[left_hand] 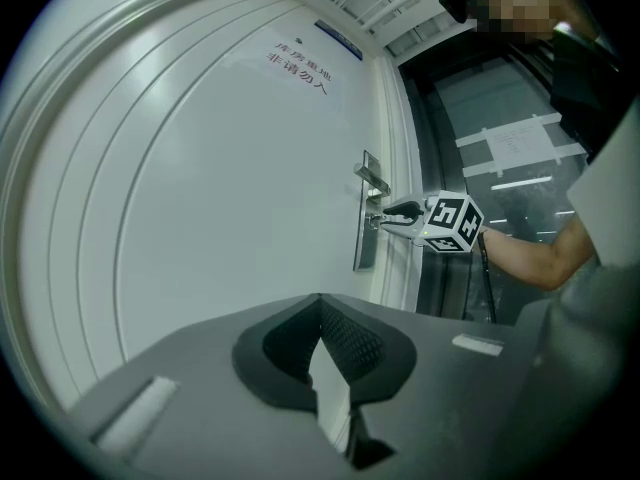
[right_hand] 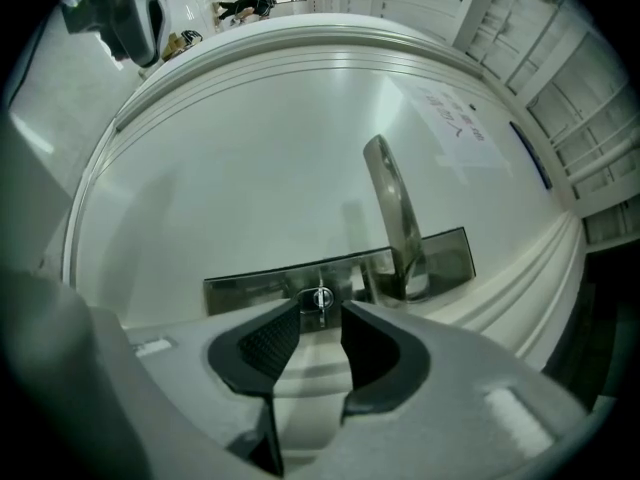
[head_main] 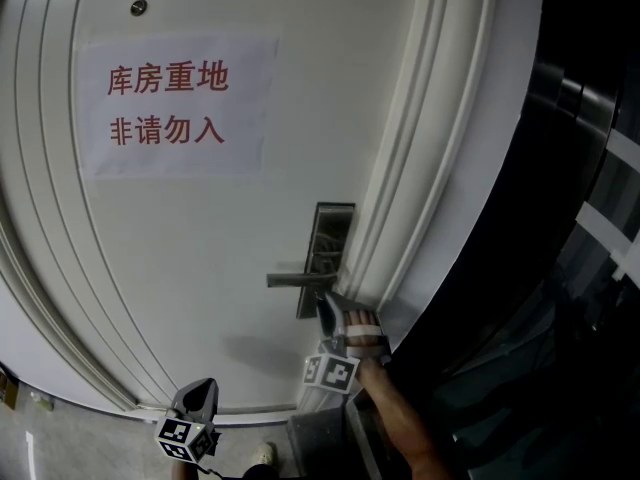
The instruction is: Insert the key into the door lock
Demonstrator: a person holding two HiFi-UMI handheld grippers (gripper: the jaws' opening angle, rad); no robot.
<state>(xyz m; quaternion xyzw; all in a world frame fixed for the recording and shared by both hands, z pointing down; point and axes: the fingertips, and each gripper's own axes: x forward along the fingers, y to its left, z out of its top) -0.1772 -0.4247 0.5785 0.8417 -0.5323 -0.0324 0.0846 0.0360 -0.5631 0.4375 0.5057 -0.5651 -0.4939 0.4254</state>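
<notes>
A small silver key [right_hand: 320,299] sticks out of the keyhole in the metal lock plate [right_hand: 240,289] on the white door [head_main: 200,248]. My right gripper [right_hand: 320,315] points level at it and is open. Its pads stand either side of the key without touching it. In the head view the right gripper [head_main: 329,305] sits just below the lever handle [head_main: 298,280]. My left gripper [head_main: 197,396] hangs low near the door's bottom, well left of the lock. In its own view the left gripper [left_hand: 320,304] has its fingertips together with nothing between them.
A paper sign [head_main: 178,106] with red characters is taped high on the door. The moulded door frame [head_main: 420,168] runs down the right of the lock, with dark glass panels [head_main: 590,228] beyond. A person's forearm [left_hand: 530,258] reaches in behind the right gripper's marker cube [left_hand: 455,223].
</notes>
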